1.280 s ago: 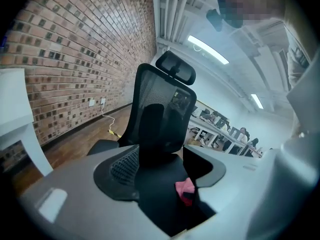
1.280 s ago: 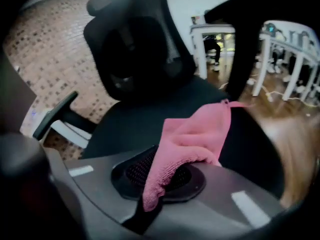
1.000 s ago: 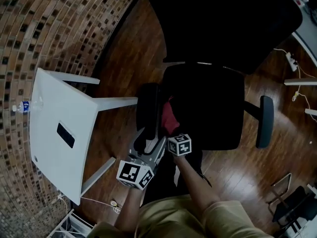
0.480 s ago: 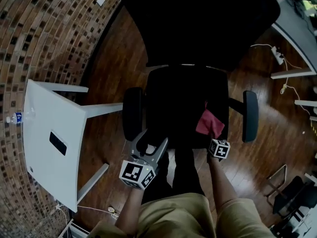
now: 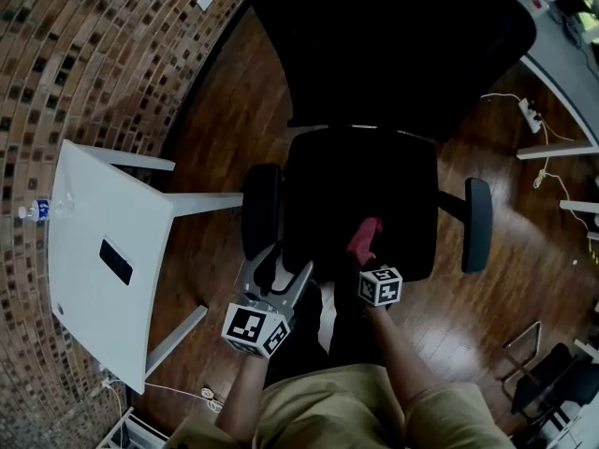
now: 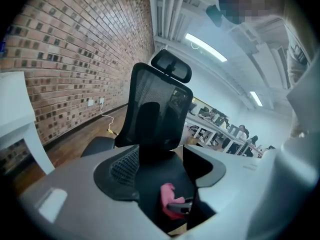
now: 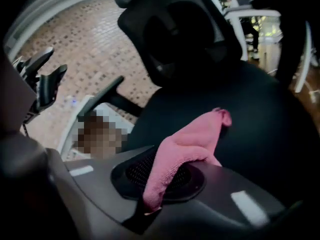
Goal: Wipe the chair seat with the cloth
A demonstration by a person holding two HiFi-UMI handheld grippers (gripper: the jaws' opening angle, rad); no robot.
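Mid-wipe, I judge: right gripper (image 7: 165, 181) clenches the pink fluffy cloth (image 7: 192, 141) on the black chair seat (image 7: 265, 119) ahead (left gripper (image 5: 286, 267) gapes, empty); next, sweep sideways.

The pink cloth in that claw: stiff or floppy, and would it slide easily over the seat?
Probably floppy: the cloth droops and folds over the right claw. Likely light, since a small pinch carries it. Its fuzzy pile would probably drag on the chair seat.
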